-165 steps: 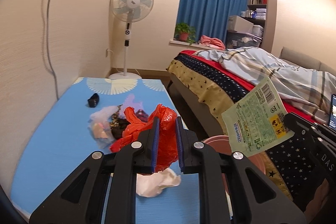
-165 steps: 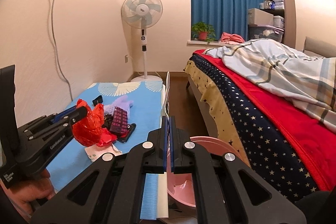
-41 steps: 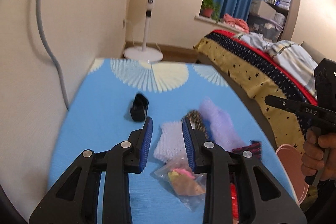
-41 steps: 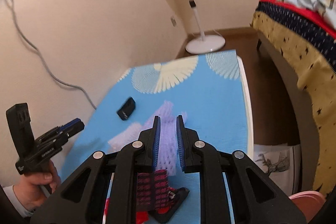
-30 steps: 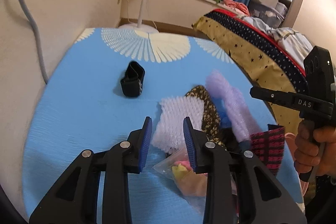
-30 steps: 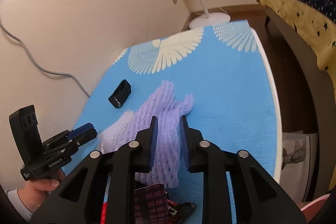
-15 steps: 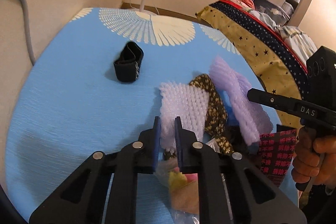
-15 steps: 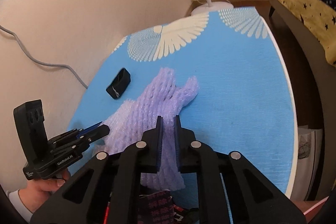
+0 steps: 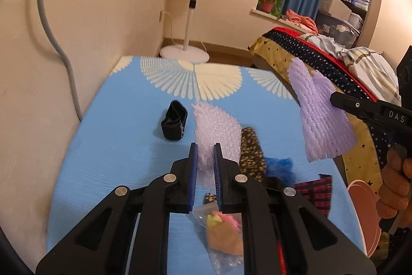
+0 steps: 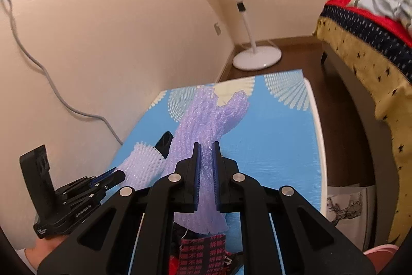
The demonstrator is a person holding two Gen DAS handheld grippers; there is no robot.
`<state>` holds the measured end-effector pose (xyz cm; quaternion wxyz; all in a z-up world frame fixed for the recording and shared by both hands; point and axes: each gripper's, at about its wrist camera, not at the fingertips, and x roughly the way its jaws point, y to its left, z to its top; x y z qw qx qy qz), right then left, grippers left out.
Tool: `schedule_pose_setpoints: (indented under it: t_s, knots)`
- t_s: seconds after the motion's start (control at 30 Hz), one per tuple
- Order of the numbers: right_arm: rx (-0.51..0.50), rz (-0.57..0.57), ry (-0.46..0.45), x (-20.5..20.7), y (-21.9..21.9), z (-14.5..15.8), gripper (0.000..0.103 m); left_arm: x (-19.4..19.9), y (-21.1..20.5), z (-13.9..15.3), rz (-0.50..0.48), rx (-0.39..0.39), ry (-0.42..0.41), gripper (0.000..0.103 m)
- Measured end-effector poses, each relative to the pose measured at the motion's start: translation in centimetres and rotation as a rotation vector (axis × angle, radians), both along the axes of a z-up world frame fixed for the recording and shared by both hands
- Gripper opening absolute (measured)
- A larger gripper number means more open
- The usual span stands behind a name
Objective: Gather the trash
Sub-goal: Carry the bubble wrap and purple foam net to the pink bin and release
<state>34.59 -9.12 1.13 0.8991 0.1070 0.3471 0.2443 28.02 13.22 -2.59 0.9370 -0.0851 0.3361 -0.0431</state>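
My left gripper (image 9: 205, 153) is shut on a white foam net (image 9: 215, 130) and holds it just above the blue table (image 9: 123, 135). It also shows in the right wrist view (image 10: 144, 163), held by the left gripper (image 10: 117, 175). My right gripper (image 10: 206, 153) is shut on a purple foam net (image 10: 208, 120) lifted off the table; the purple foam net (image 9: 319, 117) hangs at the right in the left wrist view. A clear bag of scraps (image 9: 224, 226), a leopard wrapper (image 9: 251, 146), a blue scrap (image 9: 280, 164) and a pink-patterned wrapper (image 9: 315, 190) lie below.
A black strap (image 9: 174, 124) lies on the table to the left. A pink bin (image 9: 365, 210) stands off the table's right edge, beside the bed (image 9: 322, 61). A fan (image 9: 195, 17) stands beyond the table's far end. A wall with a grey cable (image 9: 56, 48) runs along the left.
Both grippers have risen with their foam nets. The purple net has come up off the pile and swung right; the white net has lifted off the leopard wrapper.
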Motion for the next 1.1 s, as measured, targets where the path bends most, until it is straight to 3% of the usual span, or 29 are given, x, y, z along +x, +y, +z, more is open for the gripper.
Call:
schedule_pose_setpoints:
  t_s: [0.23,0.4,0.53,0.83,1.1]
  knots:
    - [-0.042,-0.065,-0.061,-3.6,-0.7,2.0,0.009,-2.9,-0.7,3.3,0.019,-0.013,-0.073,0.012]
    - [-0.073,-0.082,-0.152,-6.8,-1.9,4.7,0.009,-5.2,-1.6,4.9,0.023,-0.011,-0.102,0.012]
    - [-0.057,-0.117,-0.162,-9.5,-3.6,5.6,0.009,-7.0,-2.1,5.8,0.042,-0.035,-0.115,0.012]
    - [-0.083,-0.166,-0.225,-15.1,-6.2,6.7,0.009,-11.2,-4.1,5.4,0.094,-0.090,-0.119,0.012]
    - [-0.142,-0.195,-0.270,-18.9,-7.8,6.8,0.009,-13.6,-5.7,5.2,0.100,-0.066,-0.133,0.012]
